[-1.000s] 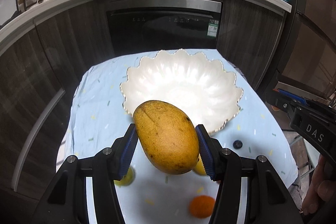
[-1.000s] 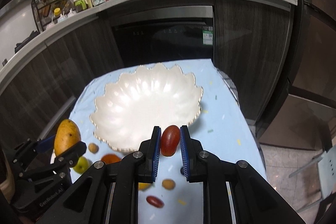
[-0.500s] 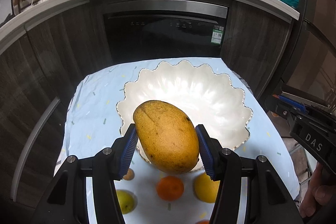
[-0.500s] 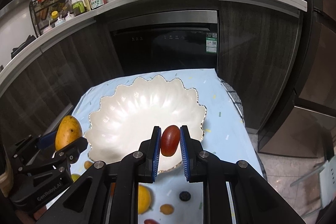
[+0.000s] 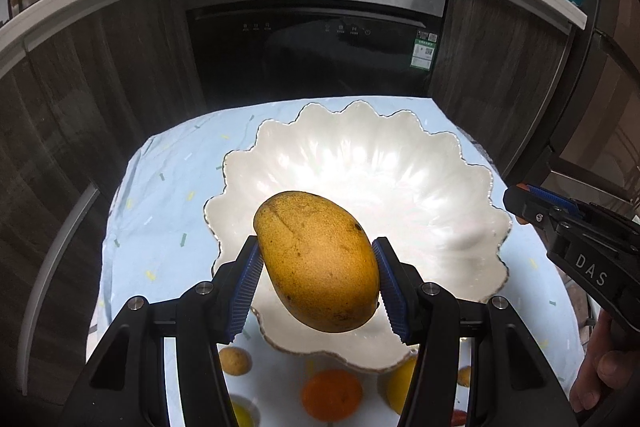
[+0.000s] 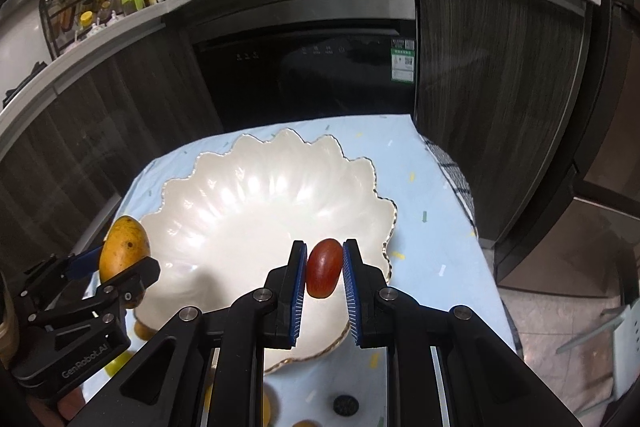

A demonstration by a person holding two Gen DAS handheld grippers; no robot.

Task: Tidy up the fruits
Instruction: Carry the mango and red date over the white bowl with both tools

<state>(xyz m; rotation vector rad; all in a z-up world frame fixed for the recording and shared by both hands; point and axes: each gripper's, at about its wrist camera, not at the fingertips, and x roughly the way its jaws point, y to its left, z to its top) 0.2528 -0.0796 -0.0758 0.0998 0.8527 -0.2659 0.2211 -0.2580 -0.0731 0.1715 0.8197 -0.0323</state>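
My left gripper (image 5: 316, 283) is shut on a yellow-orange mango (image 5: 316, 259) and holds it above the near rim of a white scalloped bowl (image 5: 400, 171). My right gripper (image 6: 323, 275) is shut on a small red oval fruit (image 6: 324, 273) over the near right part of the same bowl (image 6: 248, 203). The bowl is empty. In the right wrist view the left gripper with the mango (image 6: 124, 247) is at the bowl's left edge. The right gripper body (image 5: 576, 239) shows at the right of the left wrist view.
The bowl sits on a light blue cloth (image 5: 160, 211) over a small table. Loose fruits lie near the front: an orange (image 5: 332, 393), a small brown one (image 5: 235, 361), a yellow one (image 5: 400, 383). A small dark object (image 6: 346, 405) lies on the cloth. A dark oven (image 5: 312, 47) and cabinets stand behind.
Both grippers have moved forward and now hold their fruits over the bowl. The bowl looms larger and nearer in both views.
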